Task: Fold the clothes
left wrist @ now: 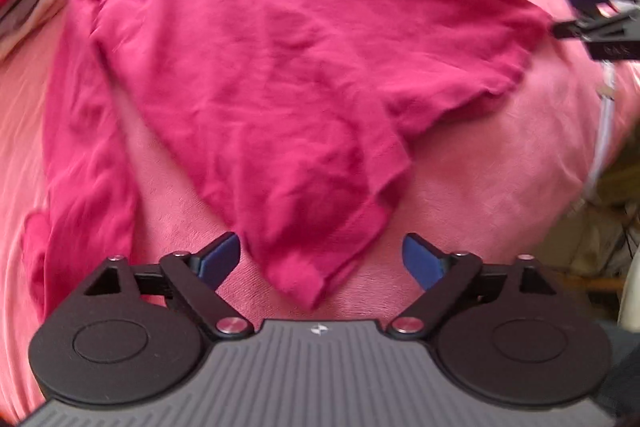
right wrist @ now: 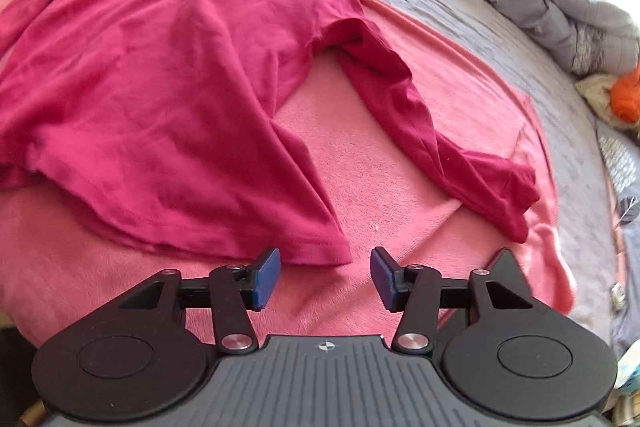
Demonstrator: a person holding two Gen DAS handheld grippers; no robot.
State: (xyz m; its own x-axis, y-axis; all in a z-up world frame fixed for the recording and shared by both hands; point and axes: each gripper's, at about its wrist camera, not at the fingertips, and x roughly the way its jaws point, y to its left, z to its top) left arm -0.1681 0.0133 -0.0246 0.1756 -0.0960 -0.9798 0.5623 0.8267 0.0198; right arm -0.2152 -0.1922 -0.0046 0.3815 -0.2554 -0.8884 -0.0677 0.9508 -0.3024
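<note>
Your left hand-held gripper gapes wide around the shirt hem corner; your right hand-held gripper stands open just beside the other corner, ready to pinch. The shirt lies flat on the pink blanket, so both corners can lift together.

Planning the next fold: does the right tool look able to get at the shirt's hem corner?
Probably yes: the right tool is open, the hem corner of the shirt lies just ahead, nothing between.

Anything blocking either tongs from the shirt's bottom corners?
Nothing visible. Left tongs are open around a hem corner of the shirt; right tongs are open at the other corner, only pink blanket between.
</note>
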